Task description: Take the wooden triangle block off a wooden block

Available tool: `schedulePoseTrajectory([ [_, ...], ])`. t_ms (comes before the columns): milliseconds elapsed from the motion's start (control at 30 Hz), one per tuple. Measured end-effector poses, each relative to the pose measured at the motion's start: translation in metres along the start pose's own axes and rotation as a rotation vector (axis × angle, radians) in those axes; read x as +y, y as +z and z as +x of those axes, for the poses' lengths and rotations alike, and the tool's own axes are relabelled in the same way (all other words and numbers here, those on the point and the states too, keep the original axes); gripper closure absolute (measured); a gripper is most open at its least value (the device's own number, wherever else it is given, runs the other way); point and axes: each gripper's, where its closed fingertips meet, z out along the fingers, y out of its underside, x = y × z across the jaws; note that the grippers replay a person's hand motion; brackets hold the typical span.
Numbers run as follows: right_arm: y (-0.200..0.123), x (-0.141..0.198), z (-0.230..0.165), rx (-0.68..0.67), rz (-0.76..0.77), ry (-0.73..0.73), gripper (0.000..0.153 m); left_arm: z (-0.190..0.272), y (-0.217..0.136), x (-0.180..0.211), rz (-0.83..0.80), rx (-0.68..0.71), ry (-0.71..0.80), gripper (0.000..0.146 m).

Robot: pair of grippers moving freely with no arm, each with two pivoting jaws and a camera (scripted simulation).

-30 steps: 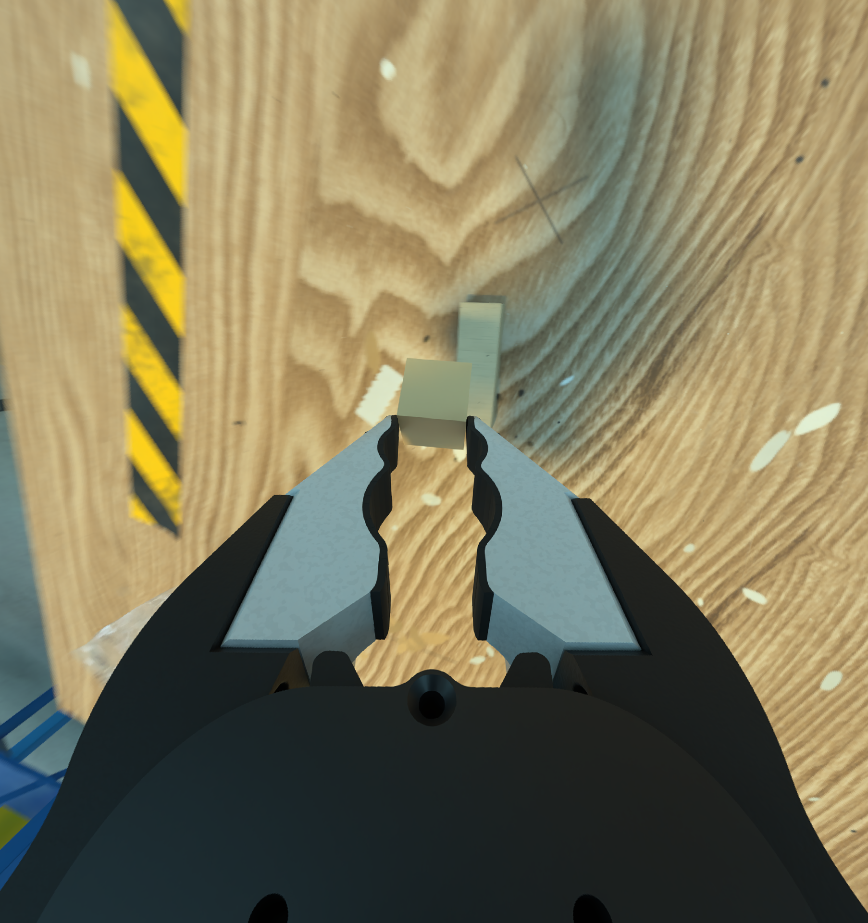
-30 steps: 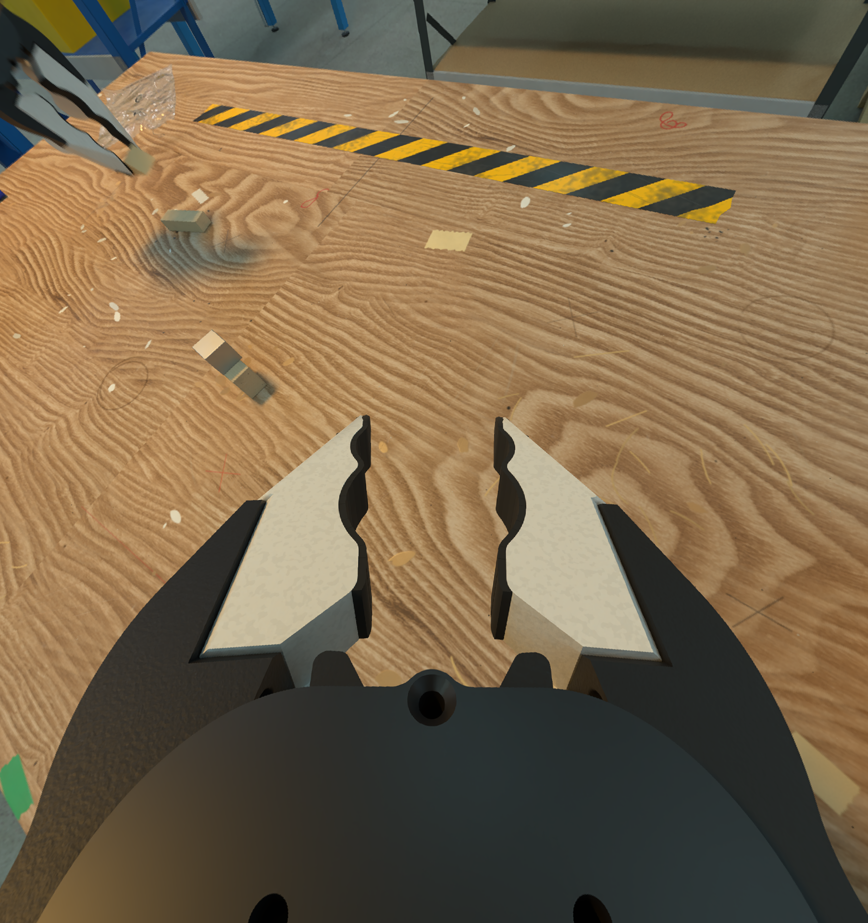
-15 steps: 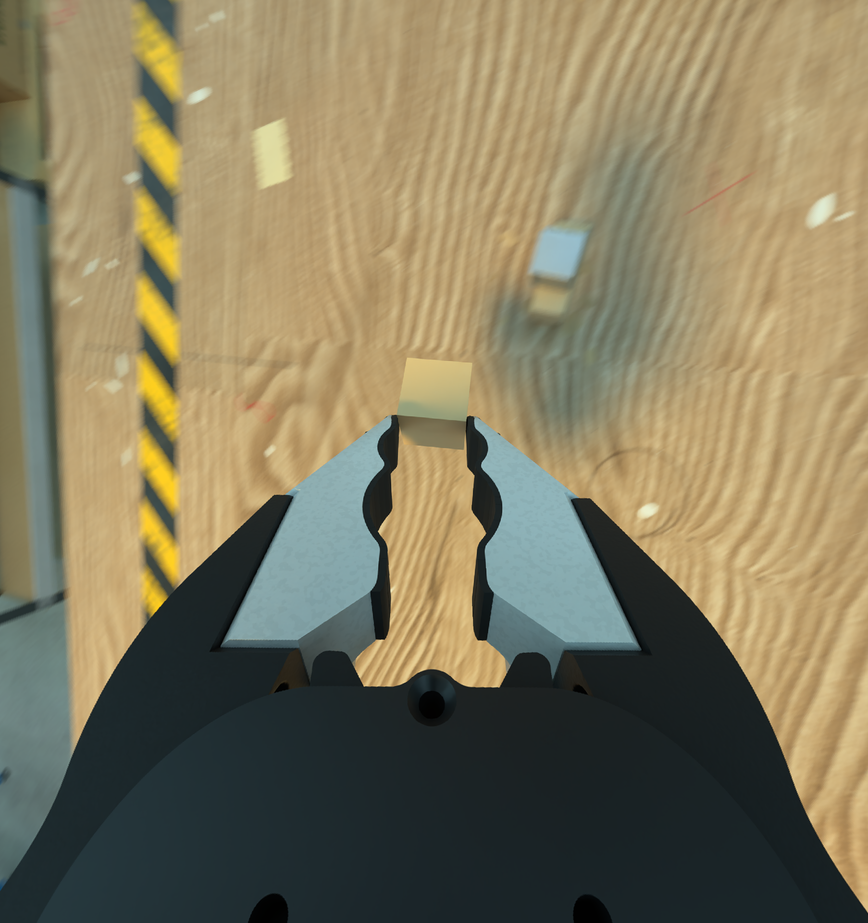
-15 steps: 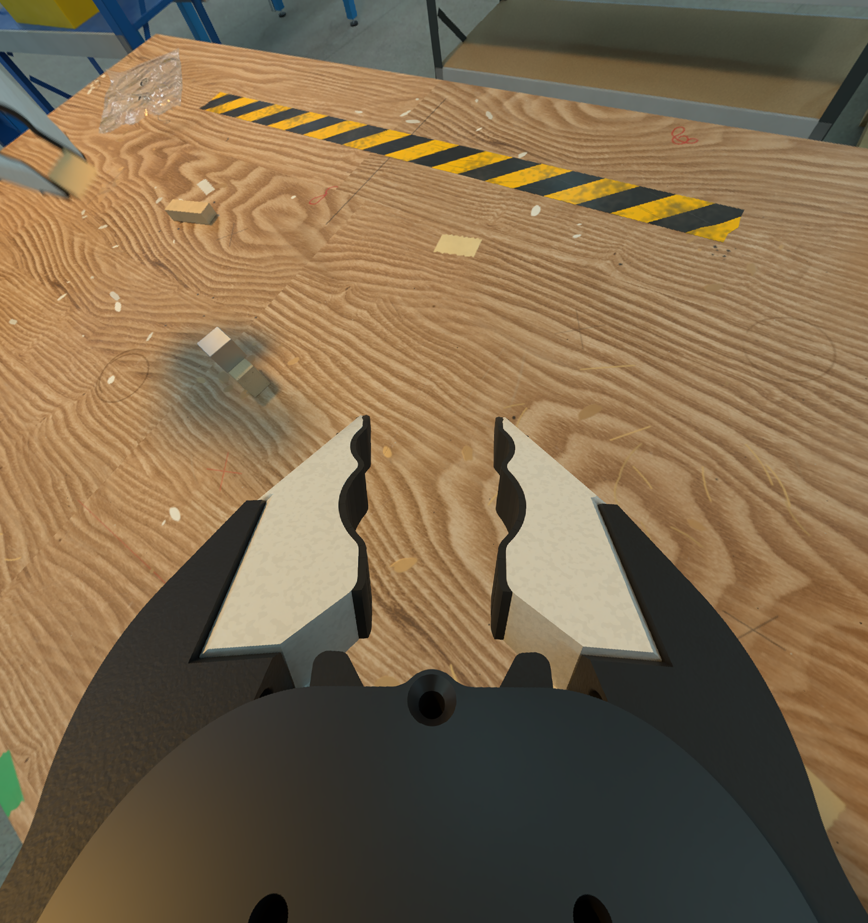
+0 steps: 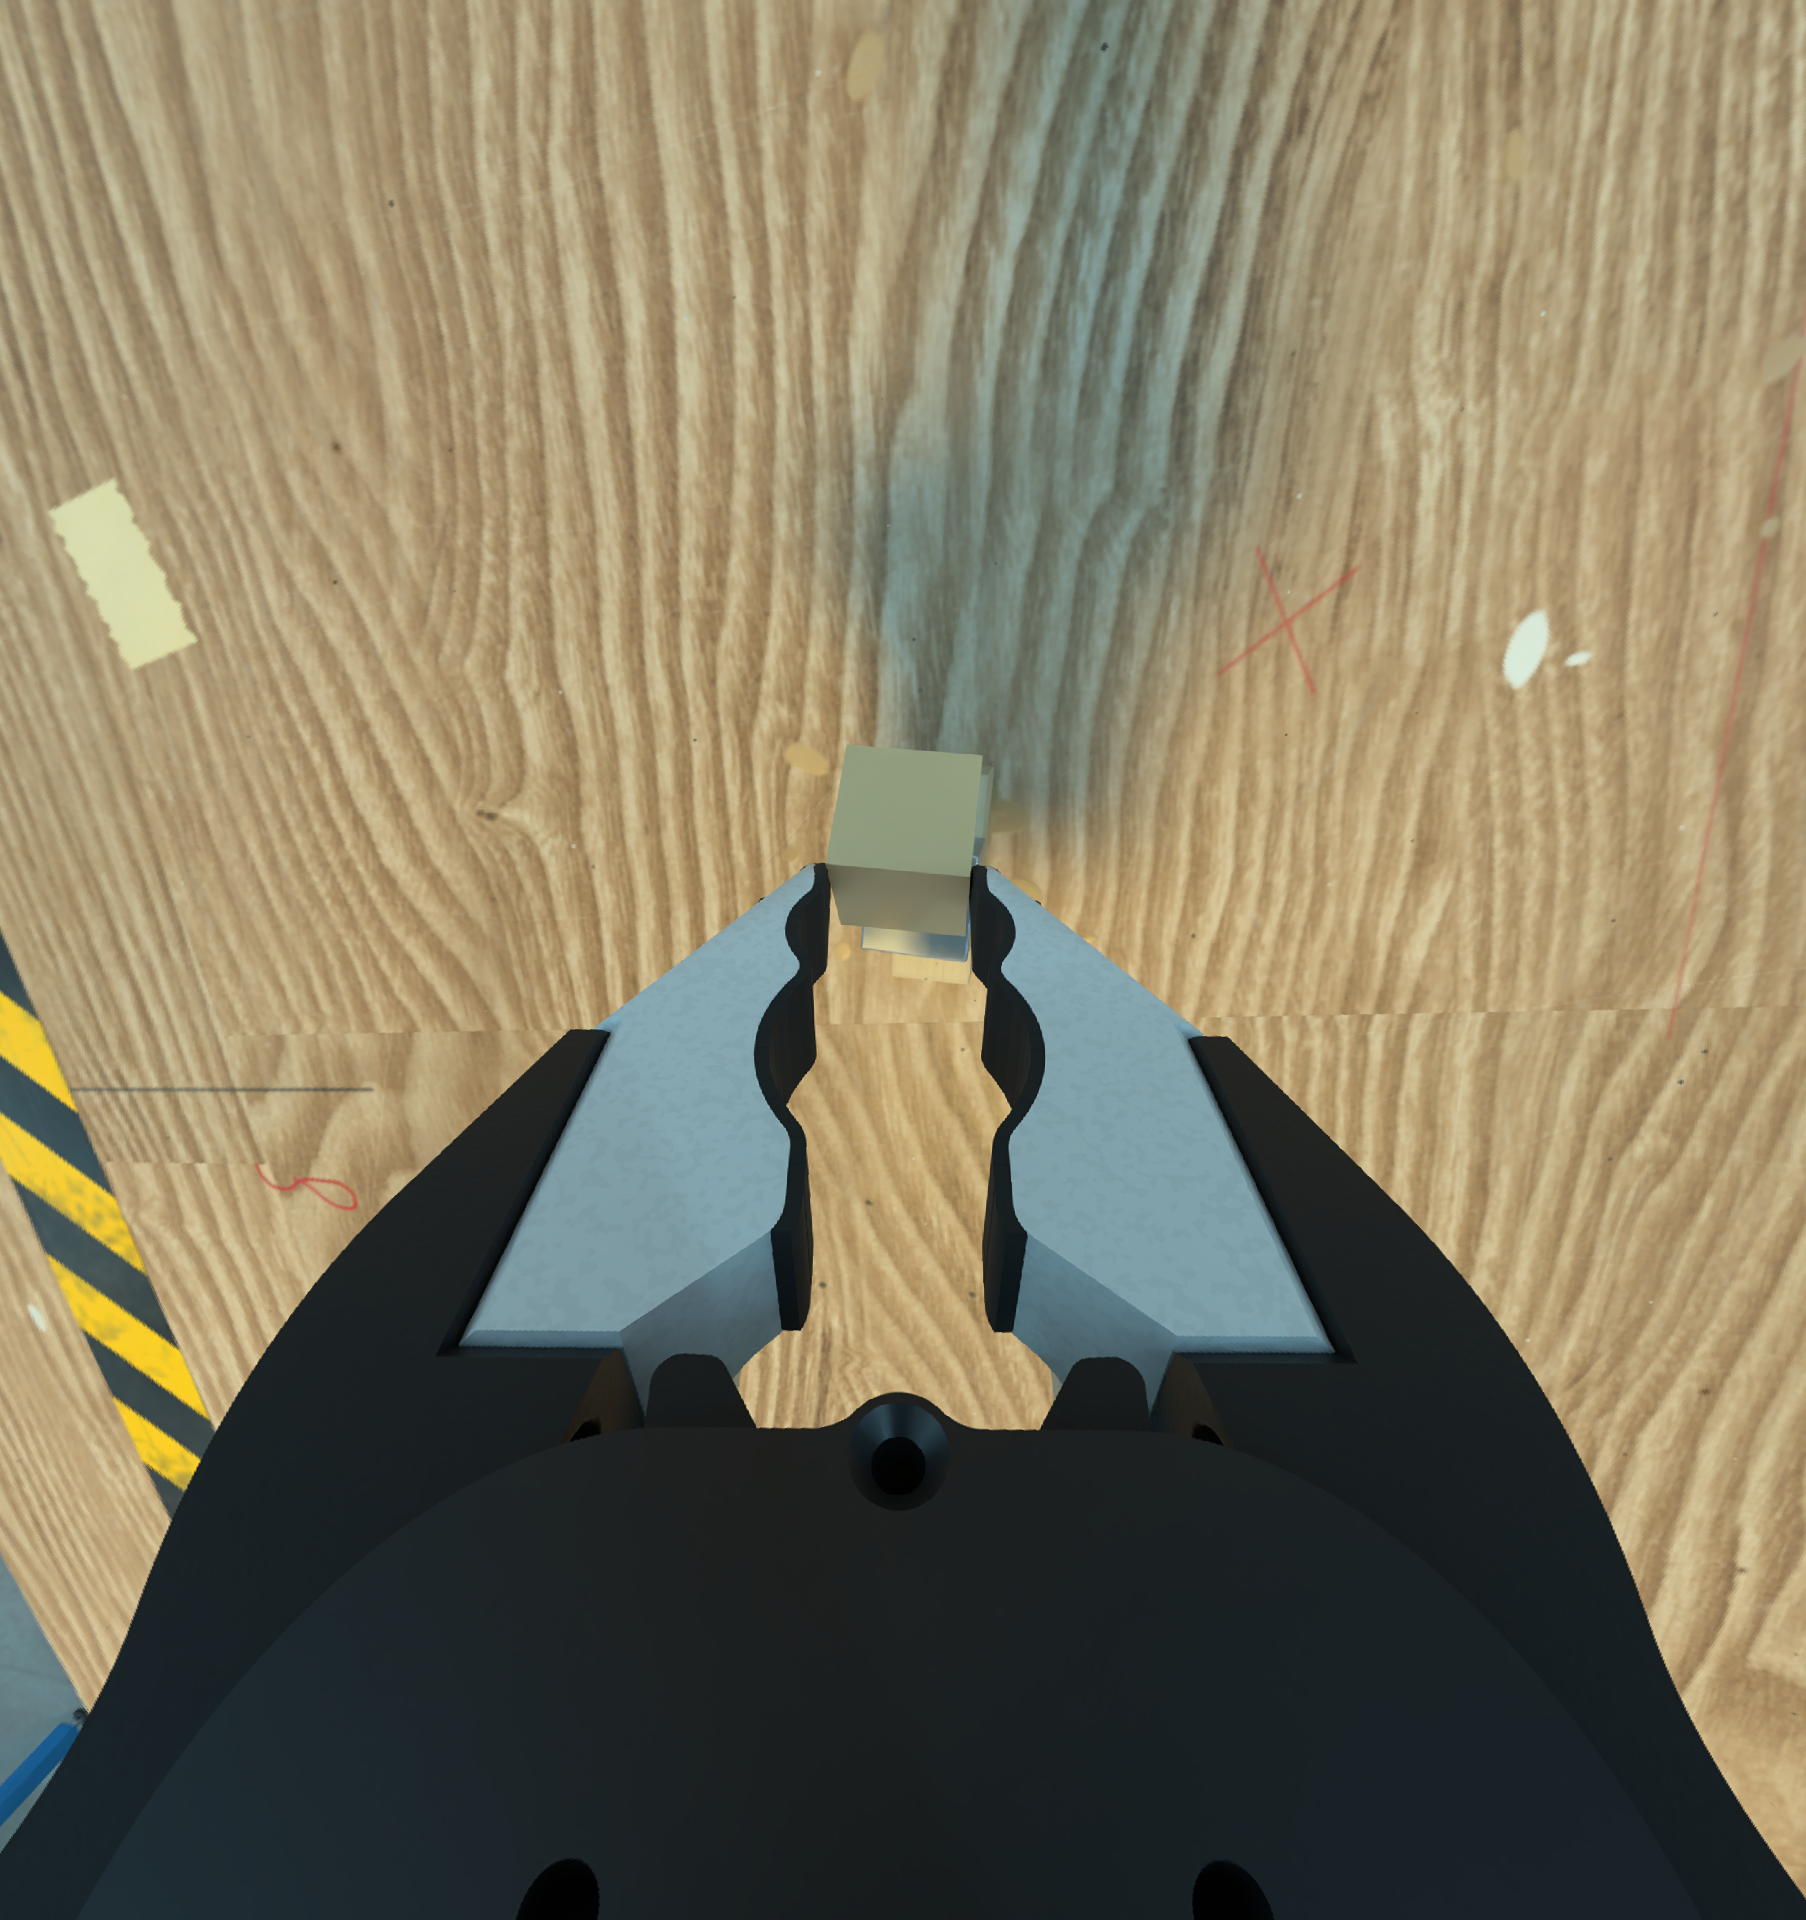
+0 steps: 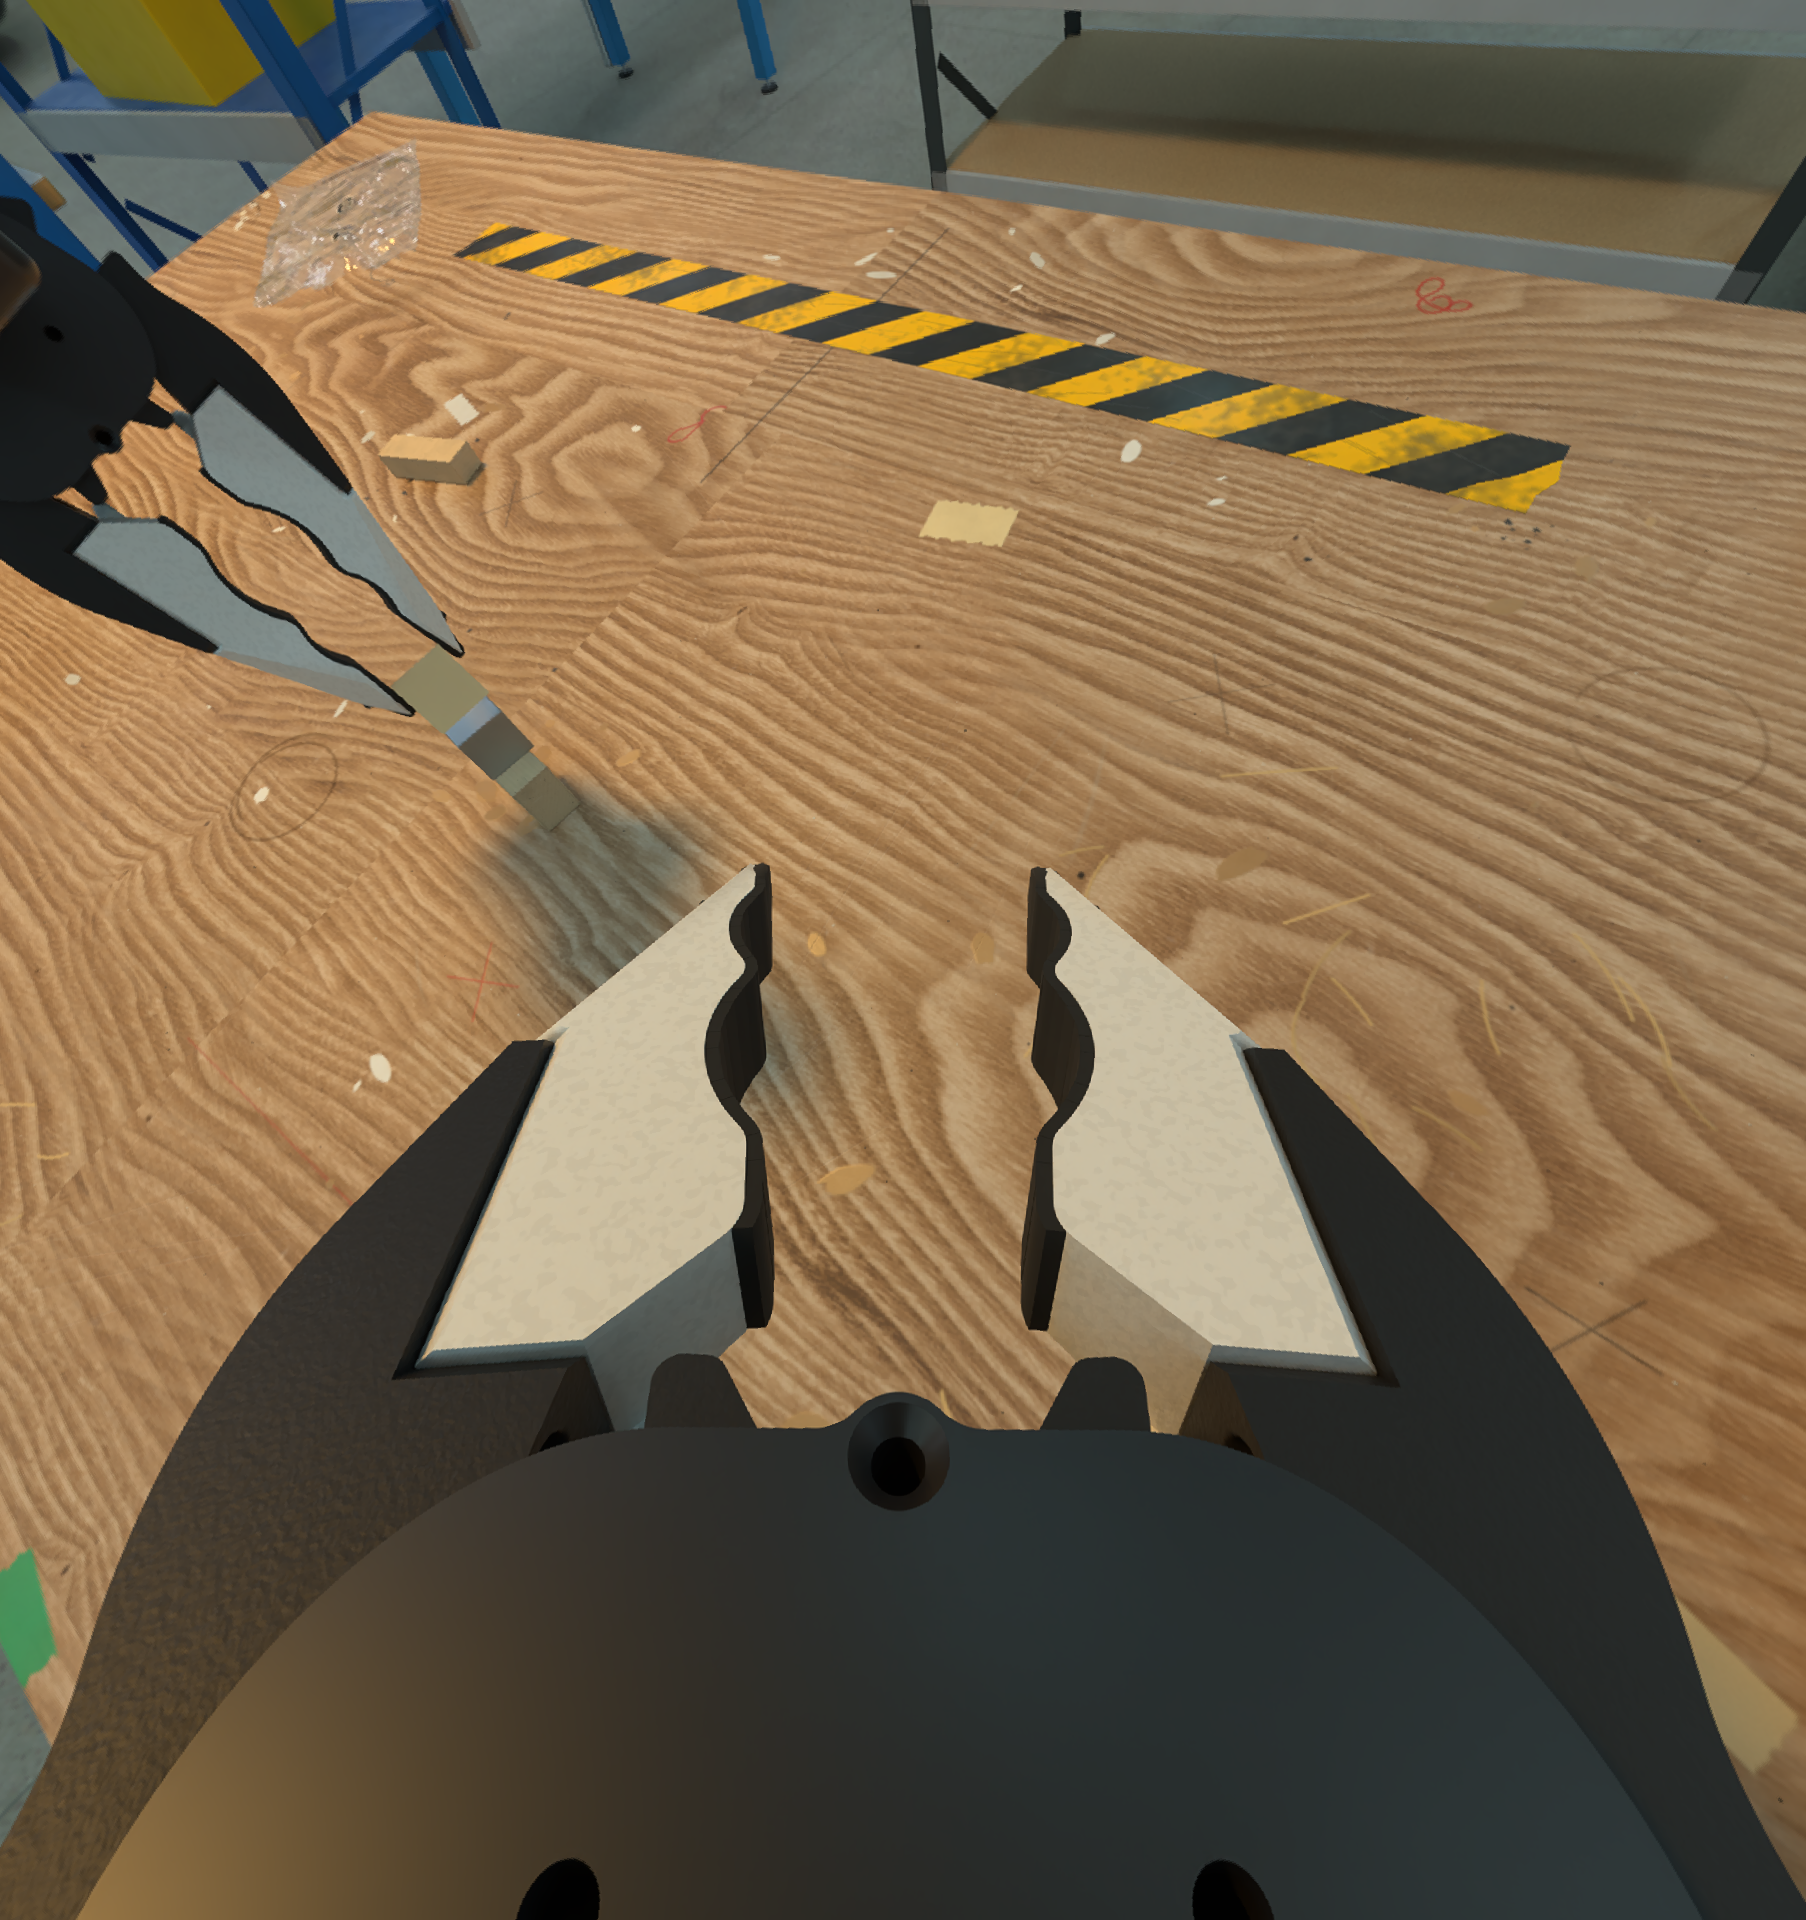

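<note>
Left tool (image 5: 897, 883): closed on a pale block (image 5: 907, 831), pinched at the very tips so the block sticks out ahead of the fingers.
Why held so: the tip grip leaves the block's far faces free, which in my judgement suits setting it down beside or onto the stack.
Stack (image 6: 514, 764): a short row of small blocks, lying just under the held block and running on toward the bench (image 6: 1294, 727); whether they touch it I cannot tell.
Right tool (image 6: 897, 883): spread wide with nothing between the fingers, hanging over bare bench well apart from the stack, seemingly parked out of the way.
Wedge piece (image 6: 429, 459): a light wooden wedge with one sloped face, lying alone on the bench near the striped tape (image 6: 1013, 348); it looks like the triangle block, already off any other block.
Held block's look: pale, matte, squarish faces, crisp edges.
</note>
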Motion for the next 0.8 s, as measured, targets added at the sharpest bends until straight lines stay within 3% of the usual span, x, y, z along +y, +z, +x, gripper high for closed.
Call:
schedulePoseTrajectory([
  [800,-0.004,0.002,0.003,-0.018,0.014,0.013,0.103,0.004,0.015,0.004,-0.077,0.023,0.014,0.119],
])
